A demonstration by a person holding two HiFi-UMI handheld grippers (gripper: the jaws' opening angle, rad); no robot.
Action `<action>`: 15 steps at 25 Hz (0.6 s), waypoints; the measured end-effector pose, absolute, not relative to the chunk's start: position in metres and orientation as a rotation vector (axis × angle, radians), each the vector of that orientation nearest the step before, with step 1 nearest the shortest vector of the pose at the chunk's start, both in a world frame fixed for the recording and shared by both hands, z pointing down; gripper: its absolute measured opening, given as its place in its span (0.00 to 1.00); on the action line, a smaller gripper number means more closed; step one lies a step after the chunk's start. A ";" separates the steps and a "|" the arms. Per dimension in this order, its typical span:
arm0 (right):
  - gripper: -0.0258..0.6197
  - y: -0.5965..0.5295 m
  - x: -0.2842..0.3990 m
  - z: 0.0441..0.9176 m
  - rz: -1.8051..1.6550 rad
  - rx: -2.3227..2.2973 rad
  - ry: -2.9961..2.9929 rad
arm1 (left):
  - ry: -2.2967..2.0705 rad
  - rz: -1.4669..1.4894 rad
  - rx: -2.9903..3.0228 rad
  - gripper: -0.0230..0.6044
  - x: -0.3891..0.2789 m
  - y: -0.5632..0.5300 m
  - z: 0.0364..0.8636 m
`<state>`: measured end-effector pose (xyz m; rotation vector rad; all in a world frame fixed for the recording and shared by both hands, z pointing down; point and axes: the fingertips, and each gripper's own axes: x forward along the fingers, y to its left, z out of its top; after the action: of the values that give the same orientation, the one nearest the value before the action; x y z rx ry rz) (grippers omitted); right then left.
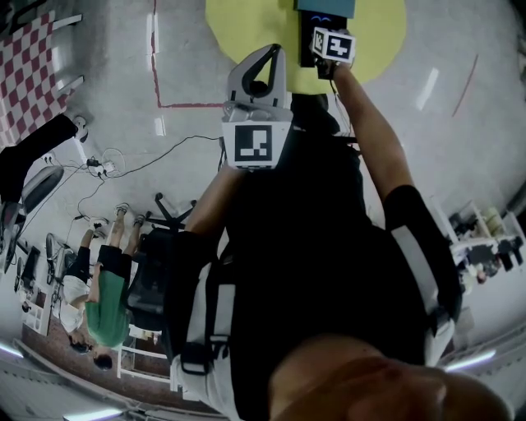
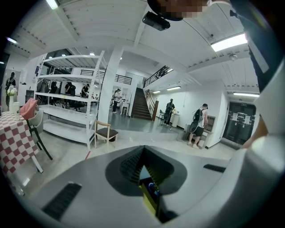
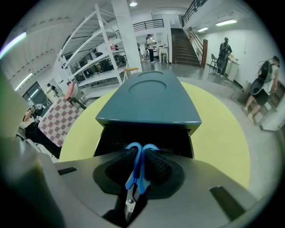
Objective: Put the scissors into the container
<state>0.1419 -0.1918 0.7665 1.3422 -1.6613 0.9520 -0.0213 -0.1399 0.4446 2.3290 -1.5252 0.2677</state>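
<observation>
Scissors (image 3: 137, 167) with blue handles are clamped in my right gripper (image 3: 139, 165), handle loops forward and blades pointing back. Just ahead of them is a teal container (image 3: 151, 100) with a dark open front (image 3: 144, 133), standing on a round yellow table (image 3: 222, 133). In the head view the right gripper (image 1: 331, 45) is held out at the container (image 1: 327, 6) on the table (image 1: 378, 33); the scissors are hidden there. My left gripper (image 1: 261, 62) is held back from the table, nearer the body. Its jaws are together with nothing between them (image 2: 143, 167).
A red-and-white checked table (image 1: 29, 74) stands at the left, with a red tape line (image 1: 177, 104) on the floor beside it. White shelving (image 2: 67, 102), a wooden chair (image 2: 106, 133) and people standing (image 2: 198, 124) are farther off. A seated person (image 1: 103, 308) and cables lie lower left.
</observation>
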 end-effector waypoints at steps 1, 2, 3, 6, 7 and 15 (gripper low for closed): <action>0.15 -0.192 0.142 0.766 0.953 1.341 -1.663 | -1.525 0.266 2.329 0.03 -0.021 -0.140 0.444; 0.15 -0.192 0.142 0.766 0.954 1.340 -1.665 | -1.523 0.269 2.331 0.03 -0.021 -0.140 0.444; 0.15 -0.192 0.142 0.766 0.956 1.340 -1.665 | -1.520 0.275 2.335 0.03 -0.021 -0.140 0.444; 0.15 -0.192 0.140 0.767 0.956 1.331 -1.664 | -1.516 0.275 2.340 0.03 -0.021 -0.140 0.444; 0.15 -0.192 0.139 0.767 0.955 1.327 -1.666 | -1.517 0.270 2.340 0.03 -0.022 -0.140 0.444; 0.15 -0.188 0.140 0.758 0.951 1.343 -1.657 | -1.509 0.265 2.352 0.03 -0.027 -0.133 0.439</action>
<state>0.1402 -0.1879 0.7580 1.3433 -1.6569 0.9514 -0.0271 -0.1333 0.4389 2.3519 -1.5085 0.2653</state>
